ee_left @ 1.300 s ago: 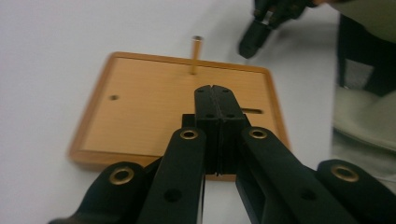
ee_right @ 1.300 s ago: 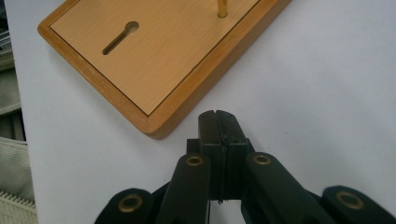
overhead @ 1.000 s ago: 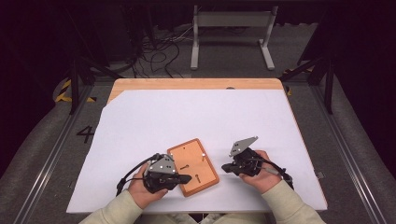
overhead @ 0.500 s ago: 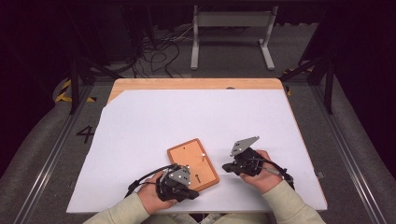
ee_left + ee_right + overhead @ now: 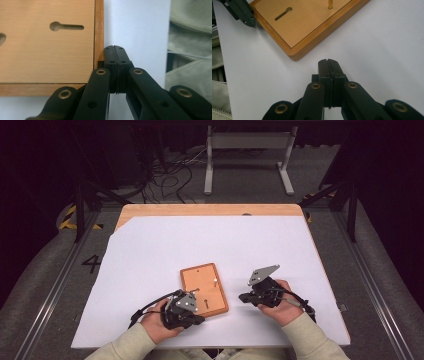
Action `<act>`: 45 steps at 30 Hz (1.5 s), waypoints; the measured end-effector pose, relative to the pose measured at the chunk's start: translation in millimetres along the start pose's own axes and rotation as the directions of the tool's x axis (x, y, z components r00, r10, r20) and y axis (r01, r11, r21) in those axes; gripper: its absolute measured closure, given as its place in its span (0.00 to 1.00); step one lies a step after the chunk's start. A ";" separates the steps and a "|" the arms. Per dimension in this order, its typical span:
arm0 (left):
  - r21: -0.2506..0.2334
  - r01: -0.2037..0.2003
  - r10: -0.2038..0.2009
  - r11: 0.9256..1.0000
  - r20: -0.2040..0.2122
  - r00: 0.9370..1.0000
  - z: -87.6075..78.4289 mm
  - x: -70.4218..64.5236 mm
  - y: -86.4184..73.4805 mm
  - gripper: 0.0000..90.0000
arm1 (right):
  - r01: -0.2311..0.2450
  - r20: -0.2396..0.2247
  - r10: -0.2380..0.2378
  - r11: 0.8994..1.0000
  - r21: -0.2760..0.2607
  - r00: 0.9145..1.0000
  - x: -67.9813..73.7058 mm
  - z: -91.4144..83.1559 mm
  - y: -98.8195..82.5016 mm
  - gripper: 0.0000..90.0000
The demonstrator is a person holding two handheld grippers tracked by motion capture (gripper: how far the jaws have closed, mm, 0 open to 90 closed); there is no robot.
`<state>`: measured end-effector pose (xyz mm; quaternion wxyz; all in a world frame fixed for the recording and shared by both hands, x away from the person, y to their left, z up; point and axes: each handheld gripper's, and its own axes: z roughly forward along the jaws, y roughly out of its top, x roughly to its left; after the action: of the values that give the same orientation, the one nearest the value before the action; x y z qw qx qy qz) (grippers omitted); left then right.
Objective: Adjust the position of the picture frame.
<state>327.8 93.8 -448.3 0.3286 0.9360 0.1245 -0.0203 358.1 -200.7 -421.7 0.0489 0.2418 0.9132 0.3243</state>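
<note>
Wooden board (image 5: 204,289) lying flat on the white sheet (image 5: 150,255), near the table's near edge, slightly turned, framed by a darker rim; keyhole slot (image 5: 66,26) cut into its face, brass peg (image 5: 330,4) standing upright toward its 2 o'clock corner. At the board's 7 o'clock corner, left gripper (image 5: 115,48), jaws pressed together on nothing, tips just beside the rim and perhaps touching it, too close to tell. At 3 o'clock of the board and apart from it, right gripper (image 5: 327,61), likewise pressed together and empty, resting low over the sheet, aimed toward the board's near corner. Beyond the sheet at 12 o'clock, bare strip of wooden tabletop (image 5: 200,210). Step in hand, by judgement: nudging or squaring the board with closed tips rather than gripping it. Next move likely calls for a gentle push along the rim from the left, or for spreading the jaws first if the rim or the peg is to be pinched.
</note>
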 end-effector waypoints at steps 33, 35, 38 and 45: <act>-0.301 0.259 -0.324 0.918 -0.191 0.927 -52.8 44.8 -45.3 0.90 | 0.015 -0.022 -0.017 0.995 -0.097 1.000 -37.6 19.3 80.2 1.00; -0.312 0.267 -0.336 0.912 -0.191 0.922 -54.5 43.9 -47.0 0.87 | 0.016 -0.020 -0.018 0.995 -0.096 1.000 -40.6 21.5 85.6 1.00; -0.332 0.273 -0.352 0.903 -0.208 0.913 -59.6 41.4 -52.9 0.84 | 0.035 -0.014 -0.036 0.996 -0.085 0.999 -45.3 29.3 102.7 1.00; -0.369 0.288 -0.388 0.884 -0.234 0.892 -68.5 35.5 -65.4 0.81 | 0.073 -0.026 -0.075 0.995 -0.066 0.997 -52.4 50.9 142.1 1.00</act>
<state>343.0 193.3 -438.8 0.4463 0.8243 0.3377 0.0855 474.9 -101.0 -377.7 0.0559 0.2016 0.9111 0.3552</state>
